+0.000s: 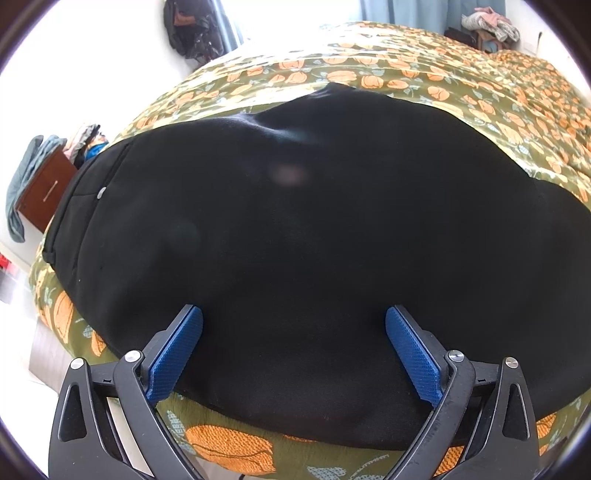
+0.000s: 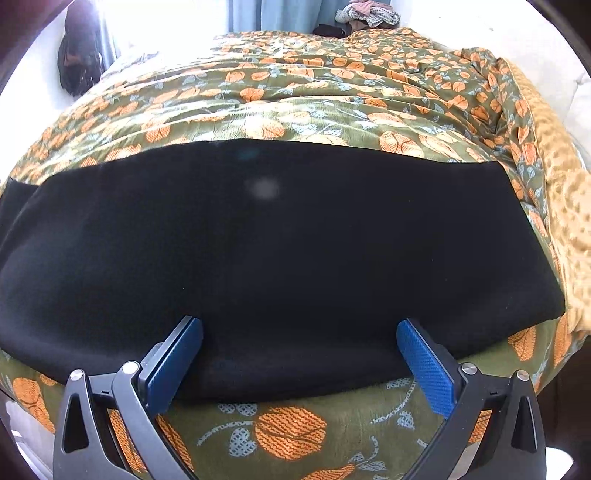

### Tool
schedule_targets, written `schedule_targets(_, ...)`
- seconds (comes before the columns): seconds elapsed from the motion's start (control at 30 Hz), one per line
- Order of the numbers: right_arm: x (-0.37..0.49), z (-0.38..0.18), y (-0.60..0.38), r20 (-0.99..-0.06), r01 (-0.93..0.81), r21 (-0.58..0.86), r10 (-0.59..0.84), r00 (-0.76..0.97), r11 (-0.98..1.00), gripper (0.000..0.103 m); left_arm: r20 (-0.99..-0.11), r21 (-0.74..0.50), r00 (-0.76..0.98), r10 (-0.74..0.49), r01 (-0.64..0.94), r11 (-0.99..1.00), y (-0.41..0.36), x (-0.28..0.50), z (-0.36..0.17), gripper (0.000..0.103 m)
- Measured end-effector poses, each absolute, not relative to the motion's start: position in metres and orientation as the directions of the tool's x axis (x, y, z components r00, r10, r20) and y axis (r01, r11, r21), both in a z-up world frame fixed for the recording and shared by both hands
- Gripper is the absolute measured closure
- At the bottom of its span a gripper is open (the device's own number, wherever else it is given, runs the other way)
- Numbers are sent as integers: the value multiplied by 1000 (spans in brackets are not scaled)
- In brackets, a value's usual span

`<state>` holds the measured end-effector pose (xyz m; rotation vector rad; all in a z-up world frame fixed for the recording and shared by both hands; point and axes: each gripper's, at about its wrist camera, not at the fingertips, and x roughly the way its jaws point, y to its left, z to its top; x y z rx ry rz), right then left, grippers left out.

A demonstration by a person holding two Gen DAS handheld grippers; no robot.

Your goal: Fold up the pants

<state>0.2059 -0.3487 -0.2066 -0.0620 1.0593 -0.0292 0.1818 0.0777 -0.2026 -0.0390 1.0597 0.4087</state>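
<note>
Black pants (image 1: 295, 229) lie flat across the bed, waistband with a small silver button (image 1: 101, 192) at the left. My left gripper (image 1: 293, 317) is open, its blue pads (image 1: 177, 354) just above the near edge of the waist part, holding nothing. In the right wrist view the pants' leg part (image 2: 280, 251) lies as a smooth black band, its hem end at the right. My right gripper (image 2: 299, 328) is open over the near edge of the leg, empty.
The bed has an olive cover with orange flowers (image 2: 295, 110), bunched at the far right. A brown nightstand (image 1: 40, 192) with draped clothes stands left. A dark bag (image 1: 195, 29) hangs by the wall. A clothes pile (image 1: 487, 22) lies beyond the bed.
</note>
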Motion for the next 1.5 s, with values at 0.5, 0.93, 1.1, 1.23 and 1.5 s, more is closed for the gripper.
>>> schedule_targets(0.5, 209, -207, -342, -884, -20, -107, -86, 459, 994, 0, -855, 171, 413, 314, -348, 922, 77, 187, -204, 2)
schedule_targets(0.93, 208, -207, -341, -884, -20, -114, -92, 458, 993, 0, -856, 169, 411, 313, -349, 922, 77, 187, -204, 2)
schedule_targets(1.1, 208, -206, -341, -884, -20, -114, -92, 458, 993, 0, -856, 169, 412, 313, -349, 922, 77, 187, -204, 2)
schedule_targets(1.23, 208, -206, -341, -884, -20, -114, -93, 458, 993, 0, -856, 169, 412, 313, -349, 922, 77, 187, -204, 2)
schedule_targets(1.5, 208, -206, -341, -883, -19, -113, -91, 460, 993, 0, -855, 168, 413, 312, -349, 922, 77, 188, -204, 2)
